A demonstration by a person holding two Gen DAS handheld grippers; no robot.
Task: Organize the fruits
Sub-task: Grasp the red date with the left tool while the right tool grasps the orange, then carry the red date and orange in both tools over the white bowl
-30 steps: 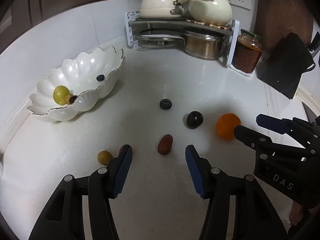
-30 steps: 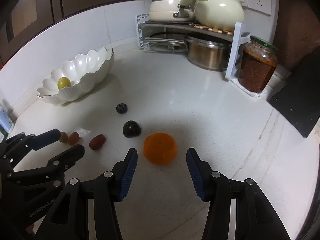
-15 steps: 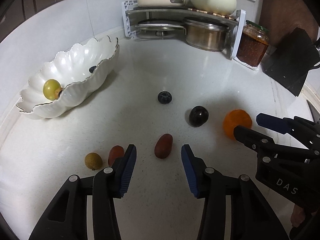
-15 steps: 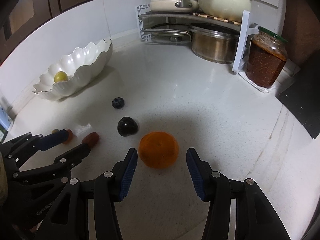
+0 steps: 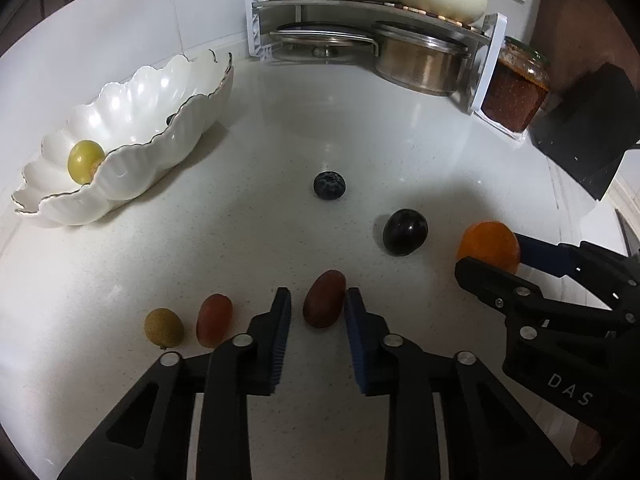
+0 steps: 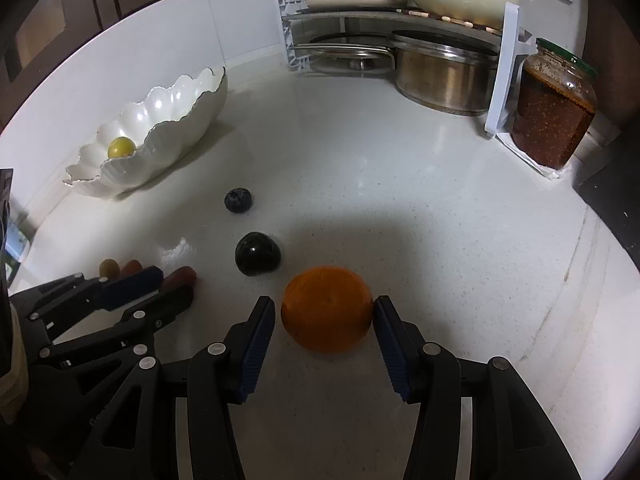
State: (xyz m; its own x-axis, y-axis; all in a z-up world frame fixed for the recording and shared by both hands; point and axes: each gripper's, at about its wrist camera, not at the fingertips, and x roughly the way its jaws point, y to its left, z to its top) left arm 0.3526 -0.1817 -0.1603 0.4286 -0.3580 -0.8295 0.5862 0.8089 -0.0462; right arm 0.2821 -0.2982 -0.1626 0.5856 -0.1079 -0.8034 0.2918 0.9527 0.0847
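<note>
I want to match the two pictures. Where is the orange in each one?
Left wrist view: the orange sits at the right edge, between the right claw's fingers.
Right wrist view: the orange sits low in the middle, between that claw's fingers.
Shared landmark: the white bowl, upper left in both.

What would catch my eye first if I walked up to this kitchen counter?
Probably the bright orange fruit sitting between the open tips of the right claw, and the left claw, just closing around a reddish-brown fruit without clearly pressing it yet. Next, the scalloped white bowl at left, holding a yellow-green fruit.
</note>
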